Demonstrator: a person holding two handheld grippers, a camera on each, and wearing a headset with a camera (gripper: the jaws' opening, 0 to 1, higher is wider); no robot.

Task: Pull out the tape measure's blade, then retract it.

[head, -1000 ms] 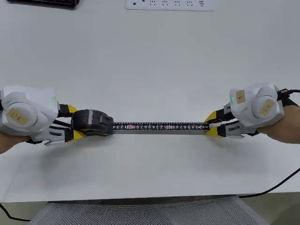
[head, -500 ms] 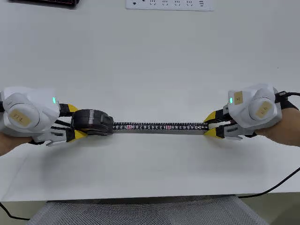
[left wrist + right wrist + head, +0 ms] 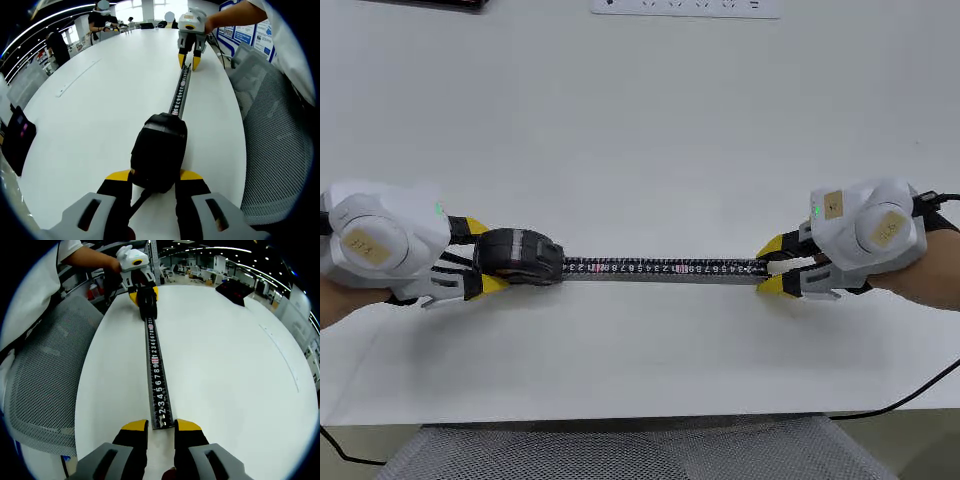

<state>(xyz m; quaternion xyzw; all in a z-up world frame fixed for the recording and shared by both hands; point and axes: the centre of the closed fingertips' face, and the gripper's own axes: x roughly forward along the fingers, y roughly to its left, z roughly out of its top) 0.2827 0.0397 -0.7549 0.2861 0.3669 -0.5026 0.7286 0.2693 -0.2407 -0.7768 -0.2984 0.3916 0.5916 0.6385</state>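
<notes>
While blade (image 3: 665,268) lies drawn out across white table (image 3: 640,130), toward near edge, tape measure case (image 3: 517,258) sits at its left end, clamped between jaws of left gripper (image 3: 480,260). Right gripper (image 3: 767,267) at right end, jaws narrowed onto blade tip, pinching it. Judgement: step 1, pull-out, looks about done; step 2, retract, not begun. Next move calls for right gripper guiding tip left toward case, slow feed, no snap-back; left gripper bracing case.
</notes>
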